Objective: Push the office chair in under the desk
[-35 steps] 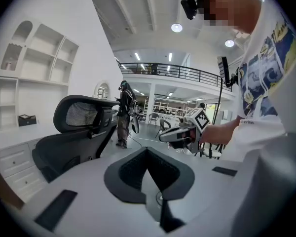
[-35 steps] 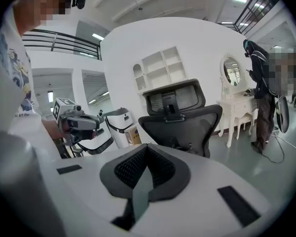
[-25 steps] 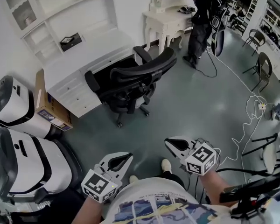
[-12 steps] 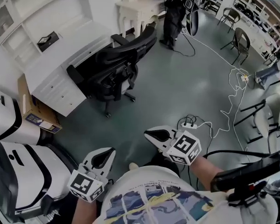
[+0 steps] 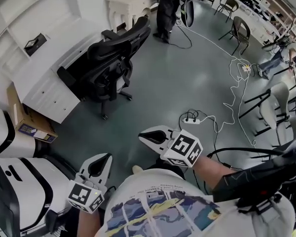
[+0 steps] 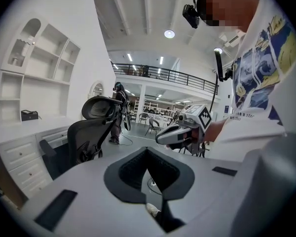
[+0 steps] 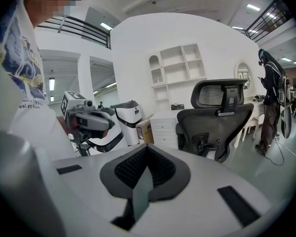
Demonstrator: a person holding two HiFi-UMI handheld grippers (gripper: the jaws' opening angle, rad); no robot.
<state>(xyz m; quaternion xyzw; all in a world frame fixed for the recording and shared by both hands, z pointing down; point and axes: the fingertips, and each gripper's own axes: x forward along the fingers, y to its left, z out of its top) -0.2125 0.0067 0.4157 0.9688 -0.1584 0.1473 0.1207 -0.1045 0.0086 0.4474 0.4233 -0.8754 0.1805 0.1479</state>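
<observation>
Office chair (image 5: 104, 63), black, mesh-backed, with headrest, armrests and castor base: placed on the grey-green floor (image 5: 177, 78) at eleven o'clock from both tongs and well apart from them. The backrest is turned towards the wearer of the head camera. The seat side is set against the front edge of the white desk surface (image 5: 49, 65), which lies at the chair's nine o'clock. Whether the seat is under the surface cannot be told.

Left tongs (image 5: 106, 156), grey plastic with a marker cube: held low at seven o'clock in the head view, jaws pressed together with nothing gripped, pointed towards the chair.

Right tongs (image 5: 142, 135), same make: held at six o'clock just beside the left pair, jaws likewise closed on themselves.

Small dark object (image 5: 33, 43): set on the surface near the white shelving (image 5: 34, 4) at its back.

Brown cardboard box (image 5: 22, 122): stood on the floor at the desk's seven o'clock, beside the drawers.

White-and-black rounded machines (image 5: 24, 191): two, at eight o'clock from the tongs.

White power strip (image 5: 190, 118): laid on the floor at one o'clock from the right tongs, with a white cable (image 5: 237, 83) trailed away from it.

Person in dark clothing (image 5: 165, 6): seen standing at twelve o'clock, beside a white dressing table (image 5: 130, 1).
</observation>
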